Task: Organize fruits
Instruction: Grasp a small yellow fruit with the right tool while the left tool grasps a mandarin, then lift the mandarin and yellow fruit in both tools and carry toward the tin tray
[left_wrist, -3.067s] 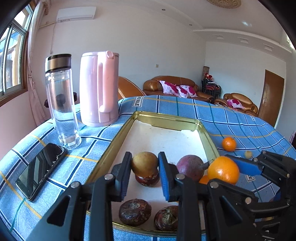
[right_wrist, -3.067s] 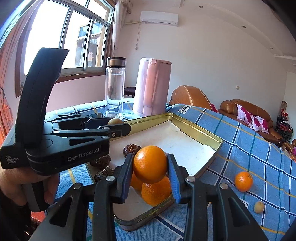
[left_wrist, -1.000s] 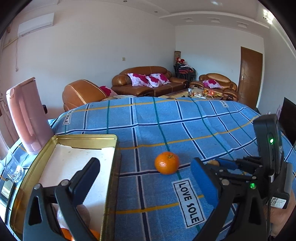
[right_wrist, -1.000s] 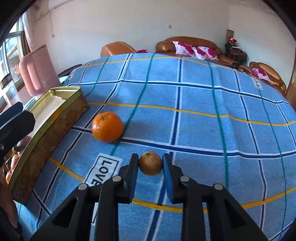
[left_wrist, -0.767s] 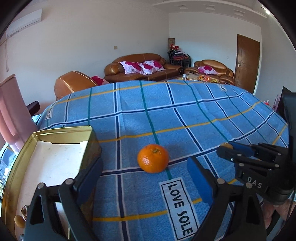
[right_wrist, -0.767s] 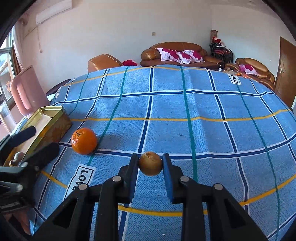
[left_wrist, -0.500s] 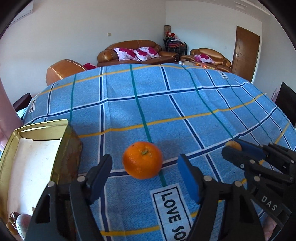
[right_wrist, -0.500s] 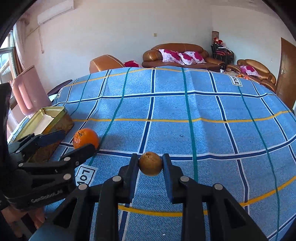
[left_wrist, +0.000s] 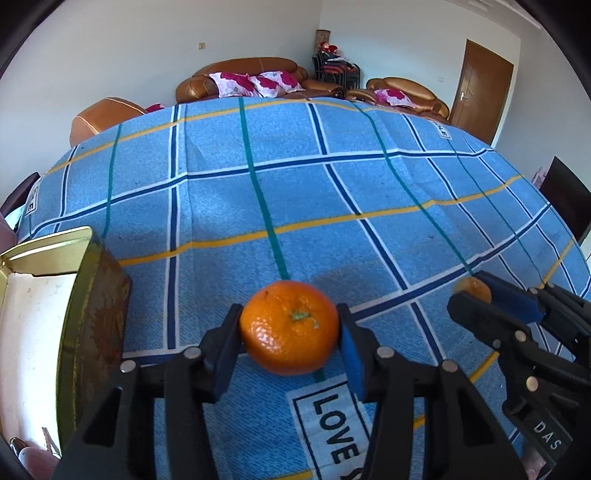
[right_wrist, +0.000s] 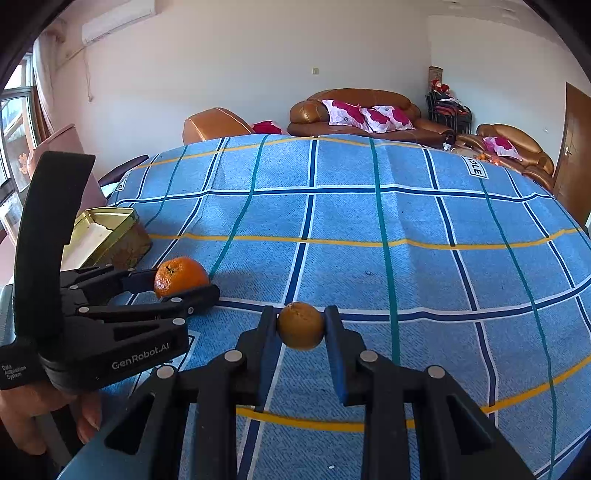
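An orange (left_wrist: 289, 326) sits between the fingers of my left gripper (left_wrist: 289, 334), which is shut on it just above the blue checked tablecloth; it also shows in the right wrist view (right_wrist: 180, 276). My right gripper (right_wrist: 300, 326) is shut on a small brownish-yellow fruit (right_wrist: 300, 325), also seen in the left wrist view (left_wrist: 474, 289). The gold tin tray (left_wrist: 83, 295) stands to the left, its inside mostly out of view.
A pink kettle (right_wrist: 62, 147) stands behind the tray (right_wrist: 110, 236) at the far left. The blue cloth (right_wrist: 369, 229) stretches far and right. Brown sofas stand beyond the table.
My left gripper moved forward and closed on the orange, which was lying loose between its open fingers. My right gripper kept hold of the small fruit and barely moved.
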